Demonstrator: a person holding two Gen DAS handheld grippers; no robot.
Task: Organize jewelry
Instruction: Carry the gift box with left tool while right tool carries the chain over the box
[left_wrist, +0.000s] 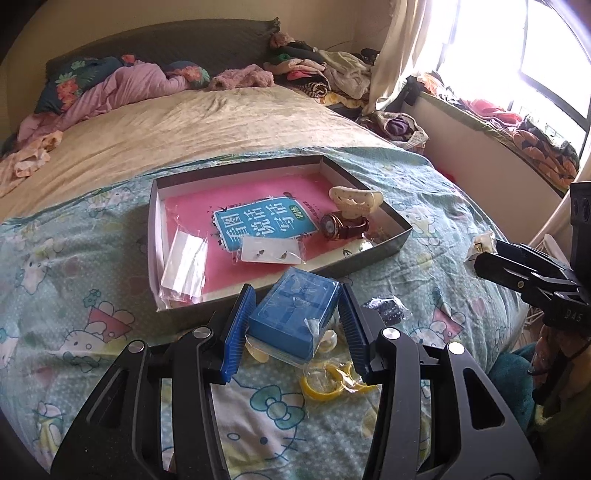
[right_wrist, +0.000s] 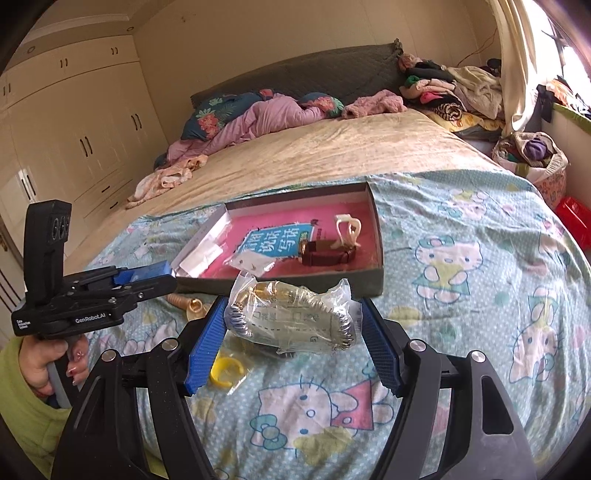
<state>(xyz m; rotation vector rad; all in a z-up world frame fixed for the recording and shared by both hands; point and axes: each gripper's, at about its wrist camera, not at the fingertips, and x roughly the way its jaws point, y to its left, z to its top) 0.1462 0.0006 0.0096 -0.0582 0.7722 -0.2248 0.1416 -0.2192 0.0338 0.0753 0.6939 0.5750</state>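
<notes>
A shallow grey box (left_wrist: 391, 240) (right_wrist: 375, 210) lies on the bed with a pink book, a brown watch (left_wrist: 341, 226) (right_wrist: 328, 253), a cream hair clip (left_wrist: 354, 201) (right_wrist: 349, 227) and an earring card (left_wrist: 271, 251) inside. My left gripper (left_wrist: 295, 321) is shut on a blue wrapped box (left_wrist: 293, 314), just before the grey box's near wall. My right gripper (right_wrist: 291, 332) is shut on a clear bag holding a silver coiled bracelet (right_wrist: 291, 317). Yellow rings (left_wrist: 325, 384) (right_wrist: 225, 369) lie on the sheet below.
A Hello Kitty sheet (right_wrist: 461, 295) covers the near bed. A small dark bag (left_wrist: 386, 308) lies right of the left gripper, and a tan hair clip (right_wrist: 186, 304) lies by the box. Piled clothes and pillows (left_wrist: 147, 79) sit at the bed's head.
</notes>
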